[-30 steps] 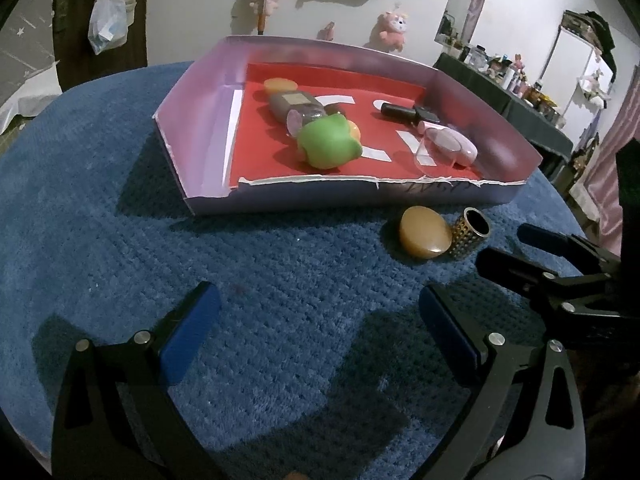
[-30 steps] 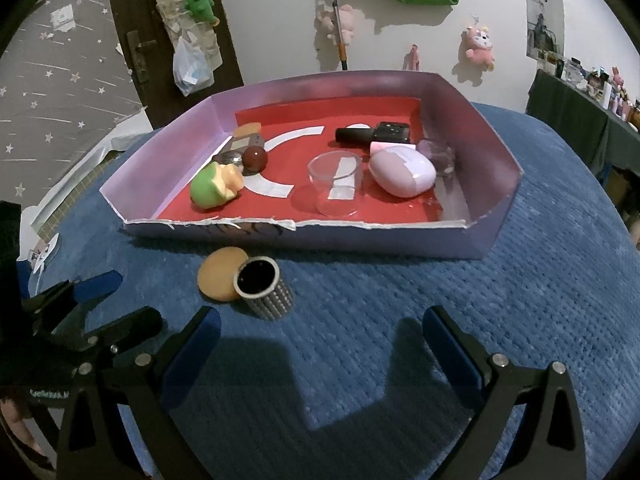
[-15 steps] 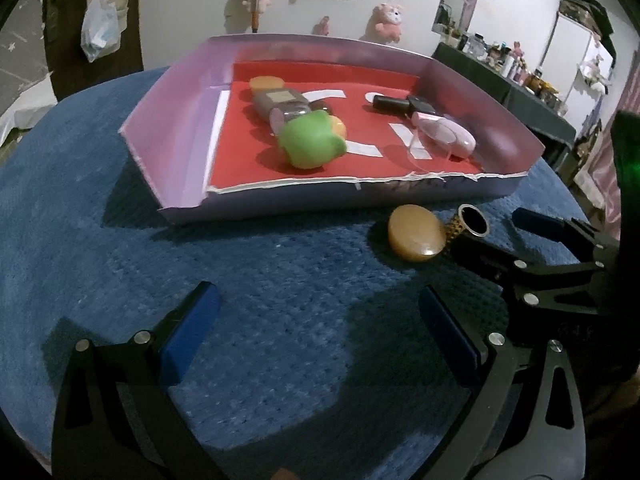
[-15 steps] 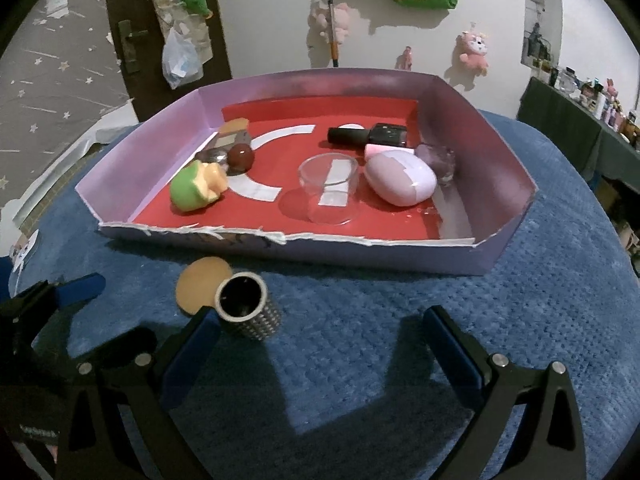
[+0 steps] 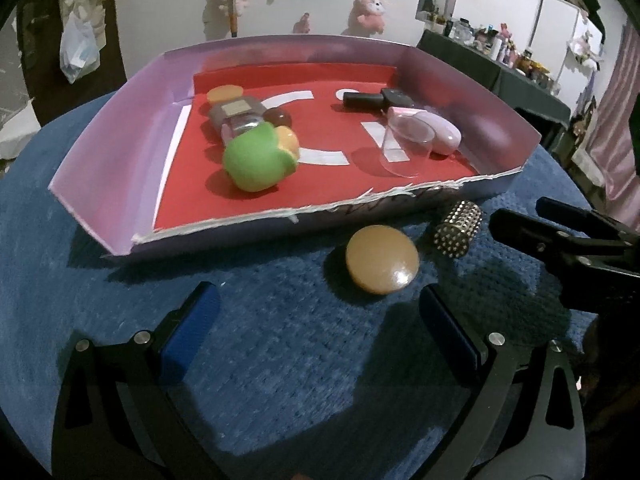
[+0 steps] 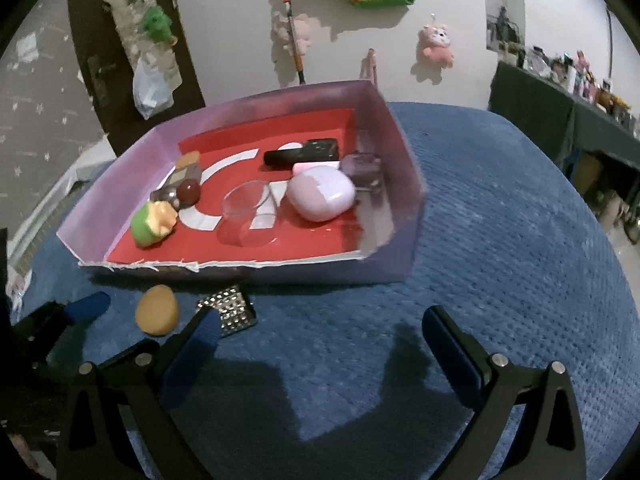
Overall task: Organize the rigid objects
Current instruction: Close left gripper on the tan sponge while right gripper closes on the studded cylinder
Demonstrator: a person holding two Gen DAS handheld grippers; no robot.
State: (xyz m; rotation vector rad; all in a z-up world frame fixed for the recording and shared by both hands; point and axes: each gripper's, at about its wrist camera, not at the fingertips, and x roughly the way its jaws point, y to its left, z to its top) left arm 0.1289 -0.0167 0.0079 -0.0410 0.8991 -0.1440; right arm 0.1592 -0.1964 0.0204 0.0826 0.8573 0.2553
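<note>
Left wrist view: the left gripper (image 5: 316,312) hangs over the blue-covered counter (image 5: 260,380) with its jaws wide apart and nothing between them. Ahead of its right finger lies a tan round disc (image 5: 382,259), and just beside that a studded metal cylinder (image 5: 458,229), both on the cloth in front of the purple tray (image 5: 108,152). Inside the tray, on its red floor, rest a green toy (image 5: 258,158), a grey bottle (image 5: 238,114), a dark brown ball (image 5: 278,117), a clear cup (image 5: 406,146) on its side, a lilac egg-shaped case (image 5: 434,130) and a black bottle (image 5: 378,99). The right gripper (image 5: 532,220) enters from the right edge, near the cylinder.

Right wrist view: the right gripper (image 6: 320,332) likewise stands wide open and holds nothing. Its left fingertip (image 6: 204,330) overlaps the studded cylinder (image 6: 230,308); whether they touch cannot be told. The disc (image 6: 157,309) lies just left of it. The left gripper (image 6: 76,314) shows at the lower left.
</note>
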